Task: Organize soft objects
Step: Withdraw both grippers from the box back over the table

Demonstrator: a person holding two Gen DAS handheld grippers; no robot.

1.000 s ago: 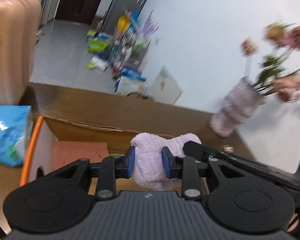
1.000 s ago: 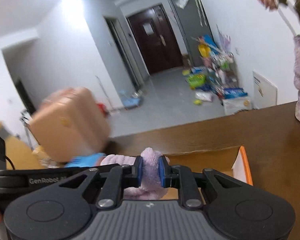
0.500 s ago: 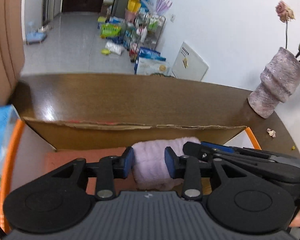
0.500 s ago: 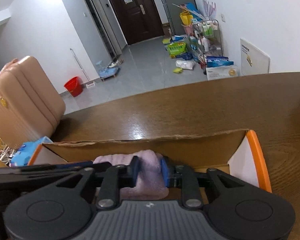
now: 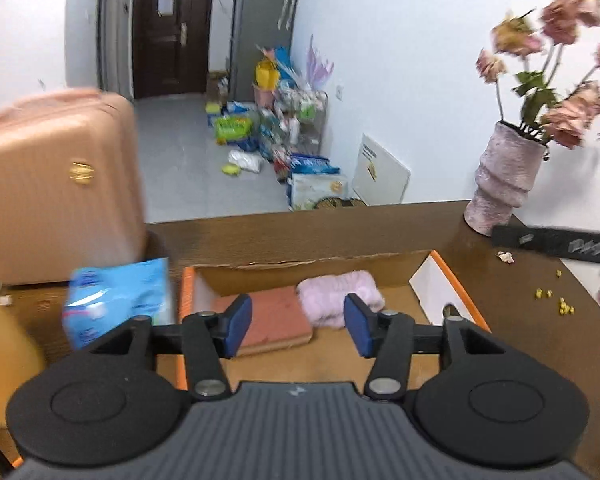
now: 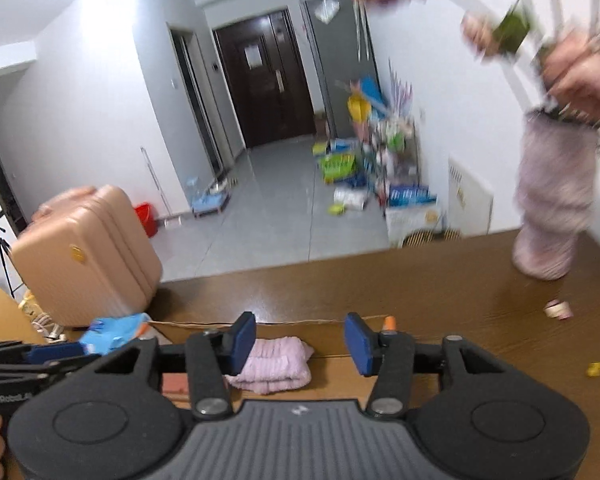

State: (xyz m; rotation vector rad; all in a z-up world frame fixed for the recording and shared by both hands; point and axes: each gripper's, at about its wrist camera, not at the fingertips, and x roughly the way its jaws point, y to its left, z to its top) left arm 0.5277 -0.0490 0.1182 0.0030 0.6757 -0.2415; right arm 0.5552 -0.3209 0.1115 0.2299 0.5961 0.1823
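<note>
Both jaws opening, empty: left gripper (image 5: 297,325), right gripper (image 6: 299,339). Pink towel (image 5: 340,295) loose in cardboard box (image 5: 448,280); may unfold, snag on pads.

White walls (image 5: 400,60) enclose a hallway with a grey tiled floor (image 6: 268,216), ended by a dark brown door (image 5: 168,28). A pink suitcase (image 6: 84,256) is seen at left, clutter along the right wall, a vase of flowers (image 5: 504,180) on a brown table (image 6: 380,288).
</note>
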